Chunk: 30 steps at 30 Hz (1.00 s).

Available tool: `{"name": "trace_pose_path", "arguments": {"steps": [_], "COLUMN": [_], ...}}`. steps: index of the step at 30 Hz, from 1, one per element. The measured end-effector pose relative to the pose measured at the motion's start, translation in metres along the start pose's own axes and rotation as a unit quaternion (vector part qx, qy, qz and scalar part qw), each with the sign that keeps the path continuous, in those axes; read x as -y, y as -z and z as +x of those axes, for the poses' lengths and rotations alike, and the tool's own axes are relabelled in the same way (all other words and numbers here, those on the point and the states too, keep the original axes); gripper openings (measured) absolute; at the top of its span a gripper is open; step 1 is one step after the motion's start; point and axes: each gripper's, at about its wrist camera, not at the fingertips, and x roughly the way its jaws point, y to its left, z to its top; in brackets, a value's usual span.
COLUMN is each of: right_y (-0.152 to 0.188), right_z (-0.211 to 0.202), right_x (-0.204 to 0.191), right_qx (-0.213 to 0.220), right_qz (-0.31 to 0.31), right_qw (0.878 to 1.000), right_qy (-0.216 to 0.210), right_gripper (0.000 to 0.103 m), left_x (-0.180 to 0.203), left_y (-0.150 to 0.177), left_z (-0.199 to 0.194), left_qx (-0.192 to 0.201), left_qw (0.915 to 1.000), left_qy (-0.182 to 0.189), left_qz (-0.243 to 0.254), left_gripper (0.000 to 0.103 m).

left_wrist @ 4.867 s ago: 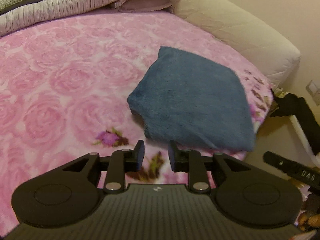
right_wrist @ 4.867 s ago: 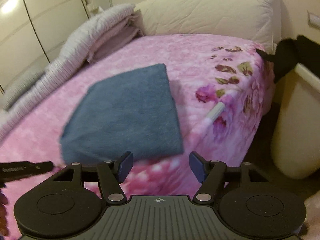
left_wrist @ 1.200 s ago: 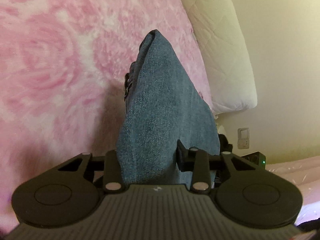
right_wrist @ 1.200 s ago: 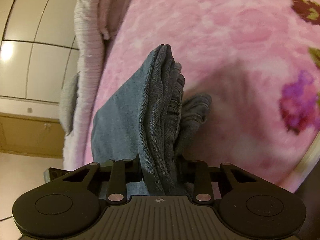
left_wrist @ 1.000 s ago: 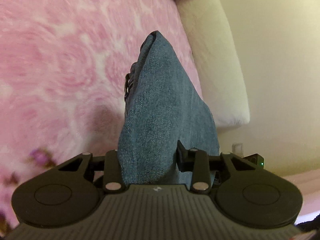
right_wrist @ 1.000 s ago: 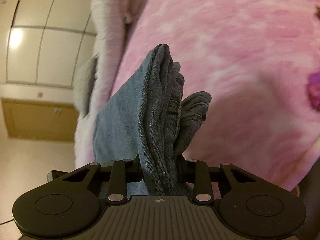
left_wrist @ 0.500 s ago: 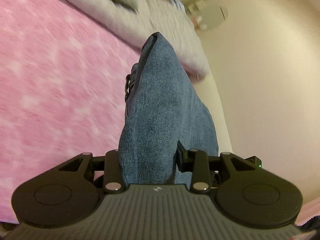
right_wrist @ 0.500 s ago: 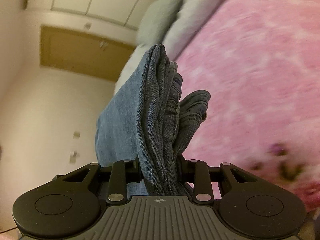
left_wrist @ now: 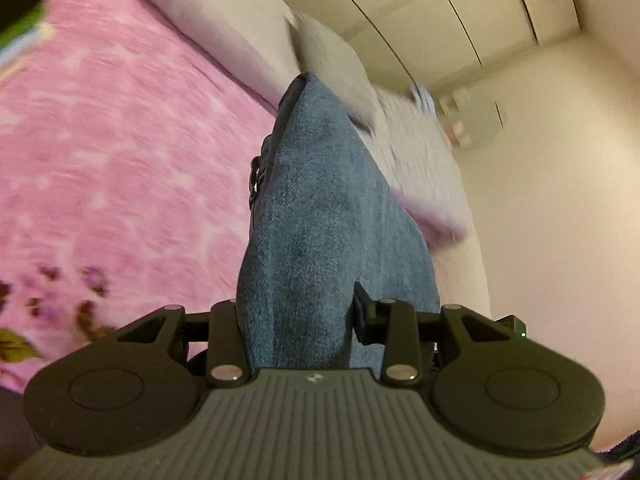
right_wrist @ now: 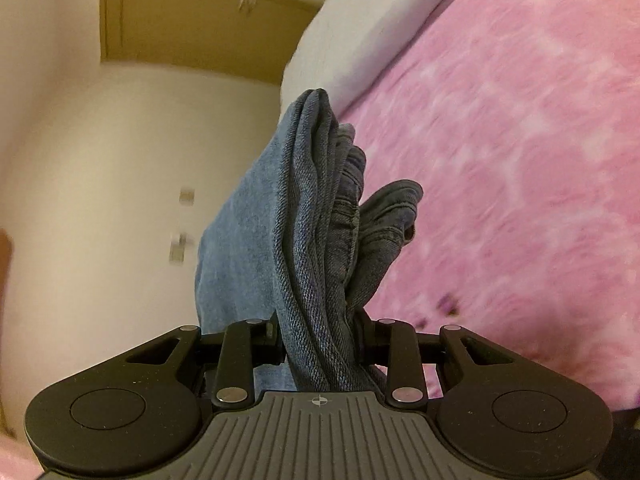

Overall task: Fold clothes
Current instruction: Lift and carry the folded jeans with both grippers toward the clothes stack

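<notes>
Folded blue jeans [left_wrist: 320, 216] are held up off the bed, between both grippers. My left gripper [left_wrist: 298, 316] is shut on one end of the bundle, which stands up between its fingers. In the right wrist view my right gripper [right_wrist: 320, 320] is shut on the other end of the jeans [right_wrist: 308, 208], where several stacked denim layers and a seamed edge show. The pink rose-patterned bedspread [left_wrist: 120, 168] lies beyond the jeans in both views [right_wrist: 520, 160].
Pale pillows and folded bedding [left_wrist: 248, 36] lie along the bed's far edge. Cream wardrobe doors [left_wrist: 460, 12] and a cream wall [right_wrist: 120, 160] stand behind. A brown door [right_wrist: 180, 20] shows in the right wrist view. A dark and green object [left_wrist: 20, 4] sits at the upper left.
Both grippers have kept their hold on the jeans and swung round with them; the background has shifted from the bedspread toward the pillows, wardrobe and wall.
</notes>
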Motion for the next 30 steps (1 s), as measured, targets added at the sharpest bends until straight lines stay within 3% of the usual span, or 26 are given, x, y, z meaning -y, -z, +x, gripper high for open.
{"name": "trace_pose_path", "arguments": {"steps": [8,13,20,25,30], "right_y": [-0.002,-0.007,-0.009,-0.009,0.010], "right_z": [0.123,0.180,0.240,0.296,0.365], "right_x": [-0.060,-0.072,-0.098,-0.119,-0.137], "right_qx": [-0.124,-0.179,-0.193,-0.174,-0.134], "right_qz": [-0.072,-0.091,-0.096,-0.086,-0.058], "right_qw": [0.989,0.978,0.975,0.980,0.989], "right_qy": [-0.023,-0.053,-0.048,-0.042,-0.037], "right_gripper": [0.030,0.030,0.030,0.030,0.030], "left_x": [-0.064,-0.084,-0.123,-0.182,-0.247], "left_y": [-0.023,-0.038,-0.081,-0.136,-0.211], "left_z": [-0.092,-0.116,-0.142,-0.160,-0.185], "left_qx": [0.105,0.145,0.153,0.133,0.087], "left_qw": [0.9911,0.9839,0.9818,0.9863,0.9933], "left_qy": [-0.042,-0.061,-0.056,-0.047,-0.044], "left_qz": [-0.070,-0.085,-0.097,-0.086,-0.062], "left_gripper": [0.032,0.032,0.032,0.032,0.032]}}
